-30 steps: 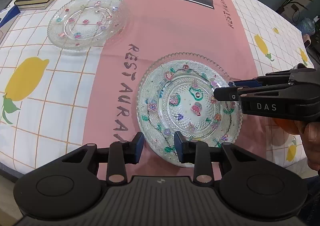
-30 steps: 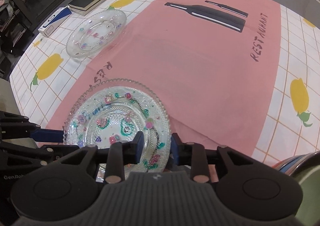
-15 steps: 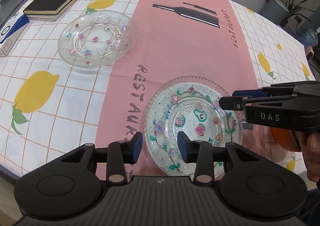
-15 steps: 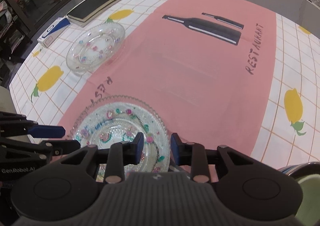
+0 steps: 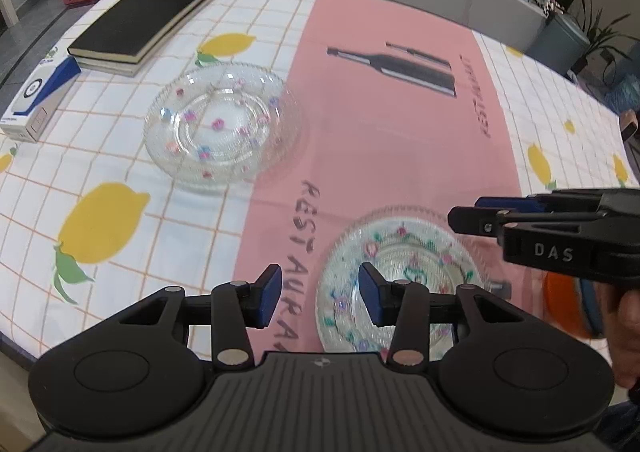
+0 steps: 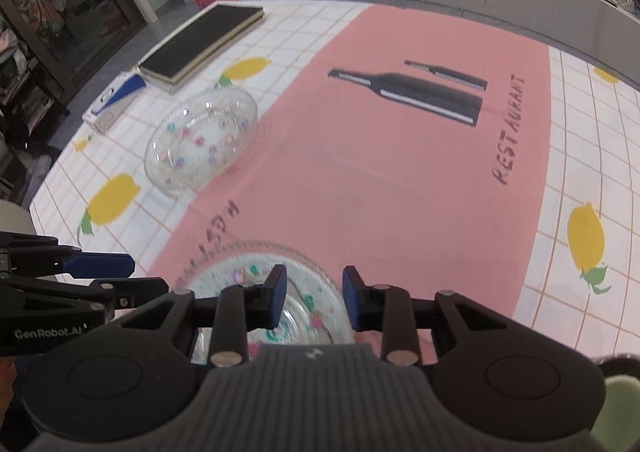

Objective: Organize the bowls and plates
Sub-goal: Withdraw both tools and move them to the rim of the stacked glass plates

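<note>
A clear glass plate with coloured flowers (image 5: 408, 268) lies on the pink cloth near the table's front edge. A second glass plate (image 5: 222, 128) rests farther back on the left. My left gripper (image 5: 318, 294) hovers above the near plate's left rim, its jaws opening with nothing between the pads. My right gripper (image 5: 468, 212) hangs over that plate's right rim. In the right wrist view my right gripper (image 6: 314, 298) stands open above the near plate (image 6: 248, 272), whose rim shows below the gap, untouched. My left gripper (image 6: 140, 276) enters from the left.
A black book (image 5: 140, 24) and a white-and-blue box (image 5: 36, 100) lie at the back left. An orange object (image 5: 560, 300) sits by a person's hand (image 5: 628, 316) at the right. A pale green dish (image 6: 616, 412) shows at the lower right. The table's front edge is close.
Both grippers have risen and drawn back from the near plate, which stays on the cloth. The left jaws have spread wider; the right jaws look unchanged.
</note>
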The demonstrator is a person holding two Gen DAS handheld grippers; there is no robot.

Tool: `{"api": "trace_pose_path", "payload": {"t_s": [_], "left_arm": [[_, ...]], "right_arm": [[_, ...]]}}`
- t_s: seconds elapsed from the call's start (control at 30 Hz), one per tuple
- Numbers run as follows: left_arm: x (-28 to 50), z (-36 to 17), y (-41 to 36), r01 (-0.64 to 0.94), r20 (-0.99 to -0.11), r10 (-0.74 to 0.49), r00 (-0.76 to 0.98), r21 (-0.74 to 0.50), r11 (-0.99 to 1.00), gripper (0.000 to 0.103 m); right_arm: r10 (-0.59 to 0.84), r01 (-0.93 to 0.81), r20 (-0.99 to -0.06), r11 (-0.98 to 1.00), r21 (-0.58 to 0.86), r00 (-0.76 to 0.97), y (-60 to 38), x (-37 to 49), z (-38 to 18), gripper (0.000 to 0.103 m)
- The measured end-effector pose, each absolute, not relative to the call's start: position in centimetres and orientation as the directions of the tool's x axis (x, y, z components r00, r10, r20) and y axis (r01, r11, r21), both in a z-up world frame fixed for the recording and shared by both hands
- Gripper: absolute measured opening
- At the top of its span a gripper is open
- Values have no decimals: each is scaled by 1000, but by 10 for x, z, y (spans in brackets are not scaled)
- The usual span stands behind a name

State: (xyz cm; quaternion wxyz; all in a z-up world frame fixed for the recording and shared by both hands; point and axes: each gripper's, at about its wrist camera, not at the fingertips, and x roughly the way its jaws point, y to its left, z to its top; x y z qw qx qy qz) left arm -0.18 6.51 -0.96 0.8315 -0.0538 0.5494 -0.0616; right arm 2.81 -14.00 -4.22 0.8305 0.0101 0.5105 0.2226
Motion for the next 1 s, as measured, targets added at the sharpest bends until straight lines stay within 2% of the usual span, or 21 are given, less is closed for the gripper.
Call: {"api": "trace_pose_path", "payload": {"t_s": [0.13, 0.27, 0.7, 1.0], "left_arm": [[9, 0, 72, 44, -905, -197, 378, -195, 980, 54], [21, 10, 77, 43, -899, -171, 404, -168, 985, 56], [64, 34, 109, -31, -857, -163, 490, -204, 979, 57], [85, 10, 154, -162, -845, -107, 524, -222, 961, 57]], "right_arm": [[375, -344, -843, 906, 246, 386, -134, 36, -45, 30], [378, -333, -840, 908, 255, 390, -129, 43, -45, 30], [360, -260, -833, 927, 269, 420, -127, 71, -51, 34], [380, -219, -822, 924, 314, 425, -115, 91, -58, 35]]}}
